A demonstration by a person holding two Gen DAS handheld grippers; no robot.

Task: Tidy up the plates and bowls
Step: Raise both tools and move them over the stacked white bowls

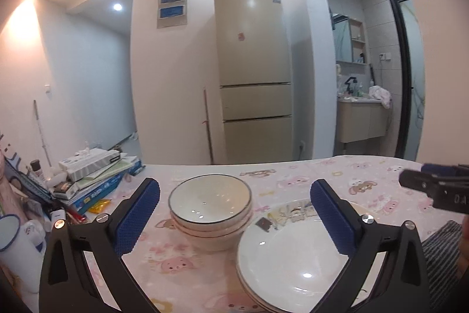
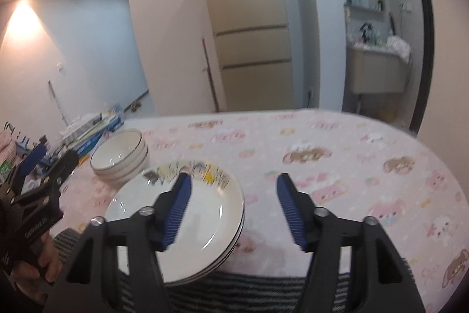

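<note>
Right half of the pink tablecloth (image 2: 337,137) is wide open. Stacked bowls (image 1: 210,207) sit just left of stacked plates (image 2: 187,213). Left gripper (image 1: 234,210) and right gripper (image 2: 233,207) both spread, gripping nothing, above them.

White dark-rimmed bowls (image 1: 210,203) stacked upright just beside a stack of white plates (image 1: 290,260).

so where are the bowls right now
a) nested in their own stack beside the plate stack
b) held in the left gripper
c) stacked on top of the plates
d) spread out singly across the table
a: the bowls sit nested in one stack on the pink tablecloth, next to the separate stack of plates; the left gripper is open and holds nothing.
</note>
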